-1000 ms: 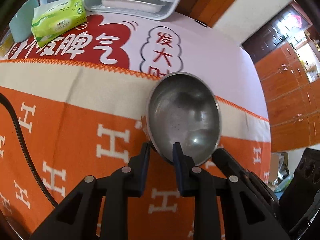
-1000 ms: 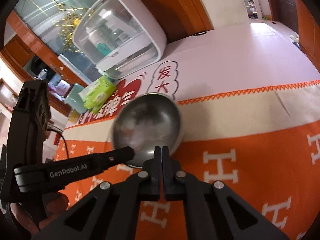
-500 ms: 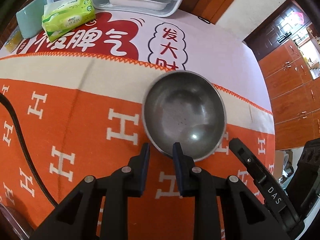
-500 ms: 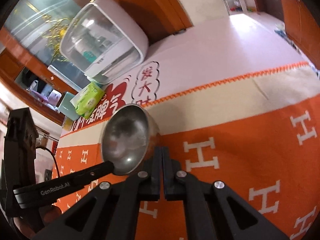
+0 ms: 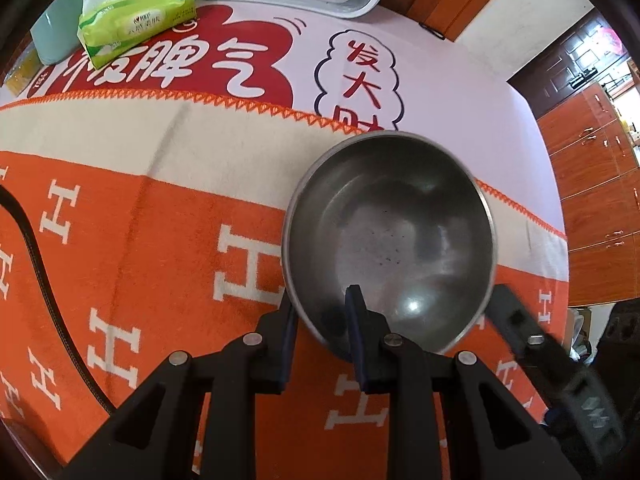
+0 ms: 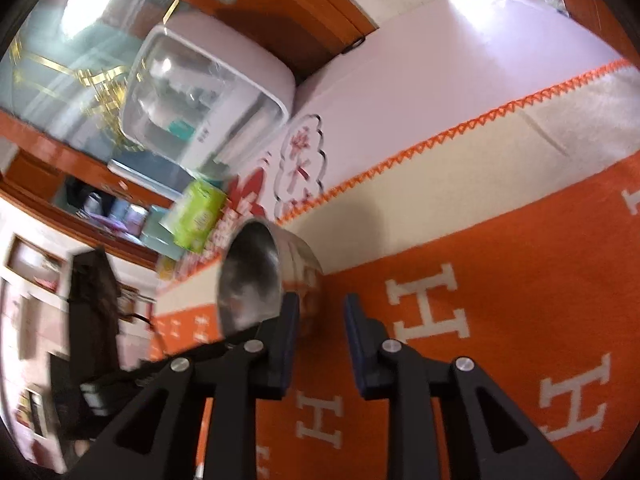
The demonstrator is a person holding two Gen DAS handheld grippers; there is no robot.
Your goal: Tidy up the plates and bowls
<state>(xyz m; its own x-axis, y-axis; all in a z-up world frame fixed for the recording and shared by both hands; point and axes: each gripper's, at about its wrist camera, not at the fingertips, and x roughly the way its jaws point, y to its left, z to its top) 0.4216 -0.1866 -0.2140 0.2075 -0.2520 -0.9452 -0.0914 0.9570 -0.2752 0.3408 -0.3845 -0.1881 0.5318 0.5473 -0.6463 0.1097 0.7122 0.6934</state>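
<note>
Orange blanket [image 5: 152, 264] with white H letters spread under everything. Nearest, left gripper [image 5: 322, 312] clamped on steel bowl [image 5: 390, 236]: near rim pinched, one finger inside, one outside. Right gripper [image 6: 320, 312] just parted, gap empty, bowl's wall just beyond its left finger. Farther back, green tissue pack [image 5: 136, 16] and white appliance [image 6: 204, 96].

An orange blanket [image 5: 140, 240] with white H letters and a cream border covers the near part of the table, its zigzag-stitched edge lying over a pale cloth [image 5: 440, 92] printed with red characters. At the far end sit a green tissue pack [image 5: 136, 24], a teal box [image 5: 52, 40] beside it, and a white cabinet [image 6: 208, 92] with a clear door — wooden cupboards [image 5: 592, 184] behind. A black cable [image 5: 44, 280] crosses the blanket.
</note>
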